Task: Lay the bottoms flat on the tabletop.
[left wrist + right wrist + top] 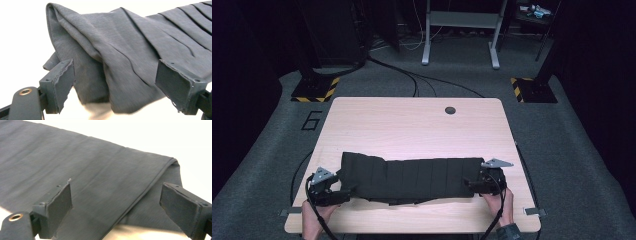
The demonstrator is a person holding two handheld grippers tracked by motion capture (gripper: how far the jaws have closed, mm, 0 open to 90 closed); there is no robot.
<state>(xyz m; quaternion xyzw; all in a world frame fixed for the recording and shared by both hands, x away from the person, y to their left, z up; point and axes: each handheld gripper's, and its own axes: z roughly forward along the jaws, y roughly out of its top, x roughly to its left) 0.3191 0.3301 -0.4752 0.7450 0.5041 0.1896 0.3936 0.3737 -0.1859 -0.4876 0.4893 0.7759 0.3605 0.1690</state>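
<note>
High view gives me the layout: a dark pleated cloth [412, 179] lies stretched across the near half of the tabletop [412, 125], long side running left to right, with my left tool [343, 195] at its left end and my right tool [469, 184] at its right end.

From the left gripper view, the left tool [115, 82] stands released, its two pads wide apart with the bunched end of the cloth [120, 57] between them but neither pad pressing on it. The right gripper view shows the same for the right tool [115, 205]: spread wide, the hemmed corner of the cloth [95, 182] lying between the pads, untouched.

I judge the fabric light and entirely limp. It droops and folds at the left end, so it will sag wherever I don't support it, and it won't hold any shape I give it. The weave looks matte, so I expect little slip once the pads bite. Nothing here is fragile.

For a hold, I'd take the right end at the stitched hem, where the layers are doubled. On the left I'd pinch the thick gathered fold, deep enough to catch every layer, otherwise one ply may slide free.
</note>
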